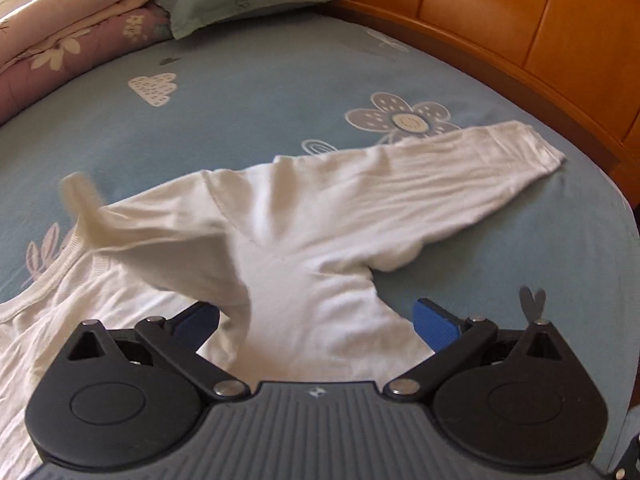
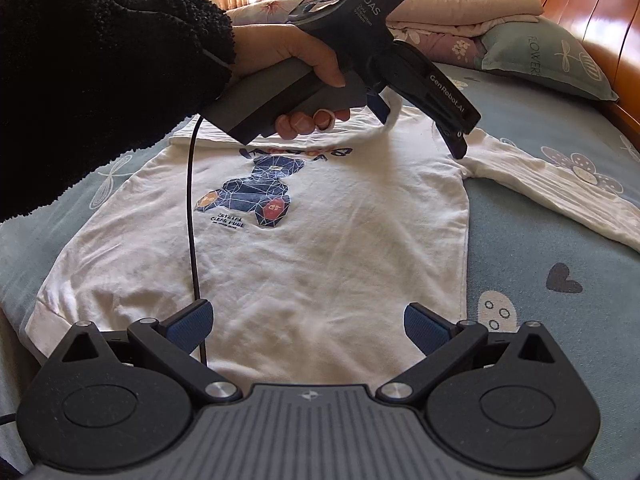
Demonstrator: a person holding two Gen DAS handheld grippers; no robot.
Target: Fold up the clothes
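A white long-sleeved shirt point(image 2: 320, 260) lies spread face up on the blue bed sheet, with a dark geometric print point(image 2: 256, 196) on its chest. One sleeve point(image 1: 460, 164) stretches out to the right. My left gripper point(image 1: 316, 320) is open over the shoulder area, and a blurred fold of cloth point(image 1: 80, 196) stands up near the collar, beside its left finger. In the right wrist view a hand in a black fuzzy sleeve point(image 2: 100, 80) holds that left gripper point(image 2: 420, 128) above the collar. My right gripper point(image 2: 308, 320) is open, low over the shirt's hem, with nothing between its fingers.
A green pillow point(image 2: 548, 60) and a folded quilt point(image 2: 460, 8) lie at the head of the bed. The wooden headboard point(image 1: 520, 20) runs along the right side. A black cable point(image 2: 192, 220) hangs from the left gripper's handle across the shirt.
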